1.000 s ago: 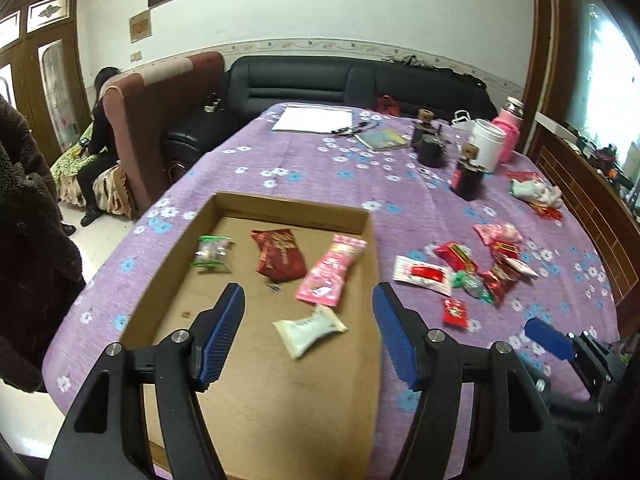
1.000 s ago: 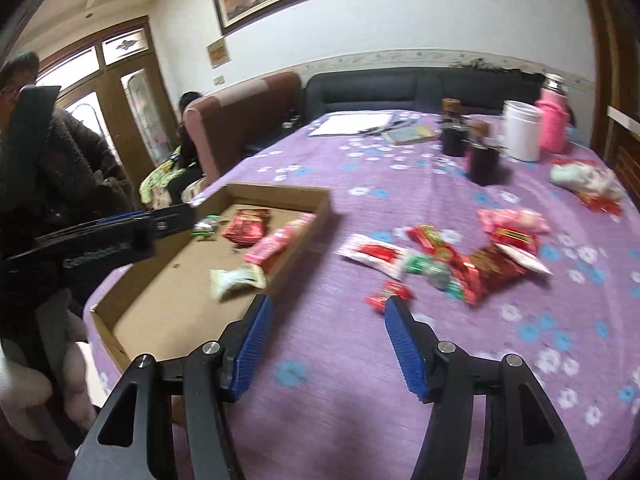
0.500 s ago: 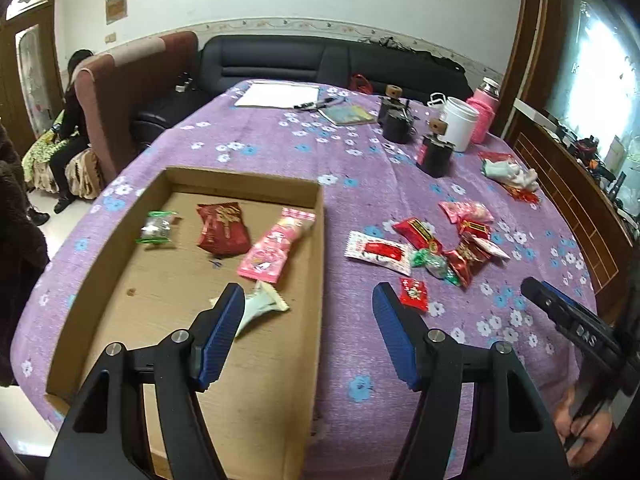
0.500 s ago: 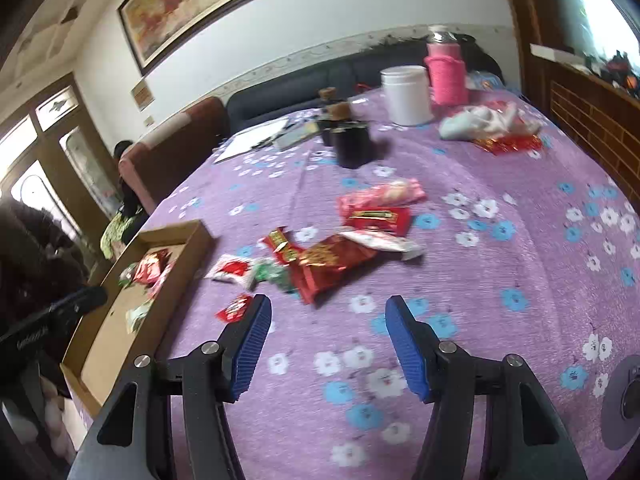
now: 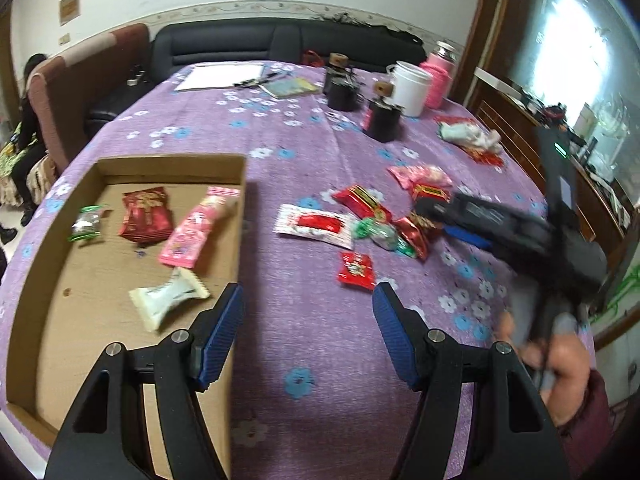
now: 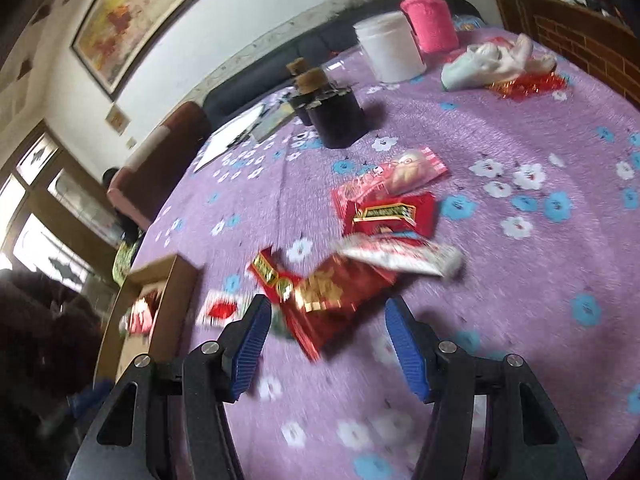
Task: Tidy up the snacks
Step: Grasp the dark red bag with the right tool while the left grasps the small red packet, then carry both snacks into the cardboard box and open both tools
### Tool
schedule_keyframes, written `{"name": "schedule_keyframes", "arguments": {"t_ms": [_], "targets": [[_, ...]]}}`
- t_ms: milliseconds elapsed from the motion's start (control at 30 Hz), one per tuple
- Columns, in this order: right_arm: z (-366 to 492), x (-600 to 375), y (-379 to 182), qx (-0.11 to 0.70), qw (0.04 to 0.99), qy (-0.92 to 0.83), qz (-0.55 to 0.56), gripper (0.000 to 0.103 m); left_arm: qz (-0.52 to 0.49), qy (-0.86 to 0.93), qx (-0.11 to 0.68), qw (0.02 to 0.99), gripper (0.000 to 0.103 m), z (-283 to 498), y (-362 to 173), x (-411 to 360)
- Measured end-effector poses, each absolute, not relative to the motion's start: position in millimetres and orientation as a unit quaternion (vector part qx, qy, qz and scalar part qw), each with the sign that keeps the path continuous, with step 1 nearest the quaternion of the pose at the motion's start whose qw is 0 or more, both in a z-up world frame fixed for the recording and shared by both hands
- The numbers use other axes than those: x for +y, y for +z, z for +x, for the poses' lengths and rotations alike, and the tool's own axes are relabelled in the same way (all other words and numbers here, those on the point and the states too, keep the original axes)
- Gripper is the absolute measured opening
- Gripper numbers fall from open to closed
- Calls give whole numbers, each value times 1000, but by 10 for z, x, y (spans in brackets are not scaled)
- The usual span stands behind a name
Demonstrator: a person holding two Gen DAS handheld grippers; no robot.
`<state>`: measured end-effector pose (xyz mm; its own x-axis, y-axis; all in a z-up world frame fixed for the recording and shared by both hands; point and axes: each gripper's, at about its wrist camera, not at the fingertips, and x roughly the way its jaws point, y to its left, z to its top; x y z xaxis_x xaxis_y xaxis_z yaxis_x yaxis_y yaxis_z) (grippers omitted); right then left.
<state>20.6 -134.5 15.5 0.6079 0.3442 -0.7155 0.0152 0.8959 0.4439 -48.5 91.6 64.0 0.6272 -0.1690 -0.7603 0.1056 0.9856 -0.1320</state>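
Snack packets lie in two groups on the purple flowered tablecloth [image 5: 304, 152]: four inside the shallow cardboard box [image 5: 240, 208] and a loose cluster to its right. In the box are a green-and-white candy [image 5: 85, 224], a dark red packet [image 5: 146, 218], a pink packet [image 5: 200, 226] and a white wafer packet [image 5: 168, 298]. The left gripper [image 5: 307, 320] points down over the box's right wall, its blue pads parted with nothing between them. The right gripper [image 6: 326, 338] tilts down over the loose cluster, jaws likewise apart and empty, a red-and-gold packet [image 6: 332, 300] lying just ahead of its pads (blurred, so contact cannot be told). Only the left wrist view shows the right gripper's body from outside, the hand [image 5: 560, 356] gripping its handle, and the whole box; the right wrist view shows just one corner of the box and a framed painting [image 6: 132, 12] on the wall.
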Motion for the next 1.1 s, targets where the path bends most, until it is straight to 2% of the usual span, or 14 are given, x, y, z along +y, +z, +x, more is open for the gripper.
{"name": "schedule_keyframes", "arguments": {"t_ms": [167,200,233,267,633,733,800,1100], "targets": [[419,-1215,59,457,869,61,182,60,-30,-109,425,898,66,-435,601,778],[419,-1217,43,458,869,56,178,56,-27,-115,424,898,66,-418,592,745],[410,-1220,47,456,872,54,171,45,-22,-120,424,898,66,-396,577,704],[399,-1226,49,457,872,57,165,42,-18,-122,423,898,66,-374,563,671],[-57,-1596,64,449,878,68,151,41,10,-118,453,883,64,-10,259,359],[-128,-1696,64,446,878,69,160,41,25,-116,464,878,48,45,148,281],[-145,-1735,53,444,878,71,165,41,46,-104,455,883,23,45,107,240],[-326,-1790,88,432,879,99,174,41,27,-135,445,885,20,-132,247,279]]}}
